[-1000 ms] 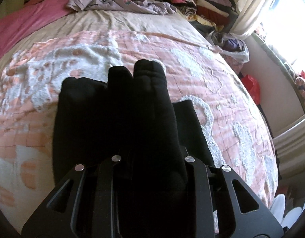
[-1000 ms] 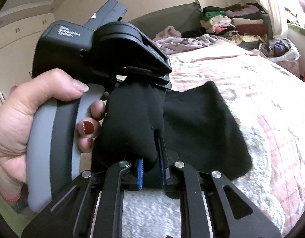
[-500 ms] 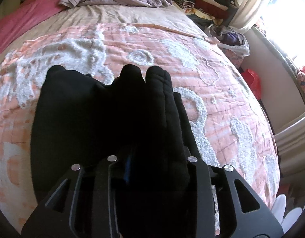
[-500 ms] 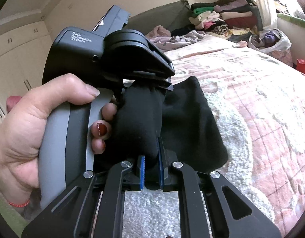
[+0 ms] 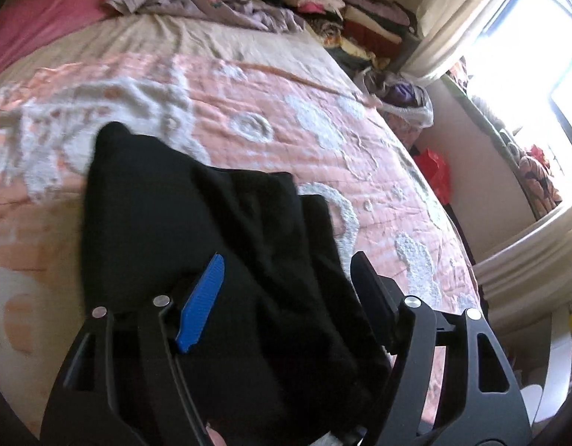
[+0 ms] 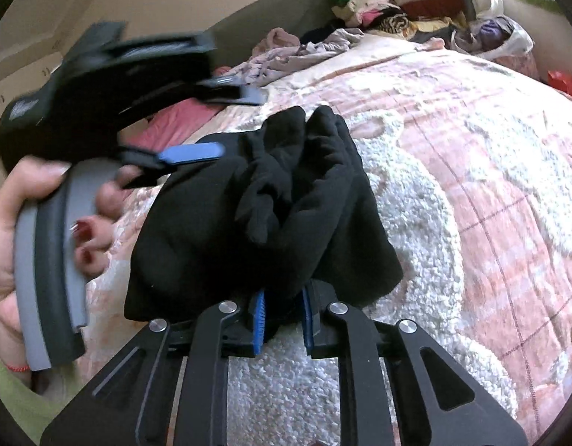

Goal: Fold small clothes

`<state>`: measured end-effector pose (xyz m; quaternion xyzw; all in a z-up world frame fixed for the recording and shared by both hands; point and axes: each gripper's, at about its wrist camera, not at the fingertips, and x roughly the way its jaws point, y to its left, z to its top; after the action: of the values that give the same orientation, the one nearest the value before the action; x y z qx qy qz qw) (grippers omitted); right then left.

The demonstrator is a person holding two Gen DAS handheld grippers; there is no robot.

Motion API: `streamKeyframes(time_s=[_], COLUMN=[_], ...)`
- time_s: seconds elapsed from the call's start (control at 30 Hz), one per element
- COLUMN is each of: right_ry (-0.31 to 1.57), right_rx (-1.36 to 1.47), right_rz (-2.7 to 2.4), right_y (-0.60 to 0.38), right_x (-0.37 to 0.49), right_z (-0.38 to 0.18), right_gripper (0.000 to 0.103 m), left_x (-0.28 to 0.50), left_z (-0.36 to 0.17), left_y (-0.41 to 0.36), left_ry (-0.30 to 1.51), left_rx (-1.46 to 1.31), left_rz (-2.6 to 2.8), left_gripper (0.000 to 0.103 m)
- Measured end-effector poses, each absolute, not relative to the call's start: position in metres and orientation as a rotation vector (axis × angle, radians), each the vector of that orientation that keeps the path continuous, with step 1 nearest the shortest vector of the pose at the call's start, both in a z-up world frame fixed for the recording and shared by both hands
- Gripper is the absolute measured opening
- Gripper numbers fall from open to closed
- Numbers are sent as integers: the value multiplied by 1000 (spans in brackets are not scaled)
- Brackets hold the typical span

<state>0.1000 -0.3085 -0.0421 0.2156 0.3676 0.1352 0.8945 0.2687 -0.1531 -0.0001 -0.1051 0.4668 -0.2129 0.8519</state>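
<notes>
Left jaws letting go, right jaws hanging on to the black garment

The left gripper [image 5: 286, 278] has just been opening; its jaws are standing wide, and the black garment [image 5: 211, 245] is lying loose between them, untouched by the blue pad [image 5: 202, 303]. The right gripper [image 6: 284, 316] is easing slightly but its jaws are pinching the bunched hem, likely anchoring the fold on the bed [image 6: 471, 186]. Ahead of the jaws the cloth is looking thick, matte and rumpled, doubled over.
</notes>
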Motion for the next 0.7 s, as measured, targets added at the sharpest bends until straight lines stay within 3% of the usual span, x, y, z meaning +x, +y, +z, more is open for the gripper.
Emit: streamKeyframes(time_s=[0.27, 0.4, 0.7], right_ry=[785, 776, 839], right_rx=[480, 502, 690], right_rz=[285, 312, 403], right_y=[-313, -320, -342], right_x=[97, 95, 131], right_z=[-39, -33, -29], right_gripper=[30, 50, 76], left_x=[243, 234, 217], left_z=[4, -10, -28], left_y=[-100, -75, -75], left_ry=[873, 880, 894], left_rx=[-113, -93, -83], left_rz=[-304, -236, -266], left_gripper=[63, 63, 63])
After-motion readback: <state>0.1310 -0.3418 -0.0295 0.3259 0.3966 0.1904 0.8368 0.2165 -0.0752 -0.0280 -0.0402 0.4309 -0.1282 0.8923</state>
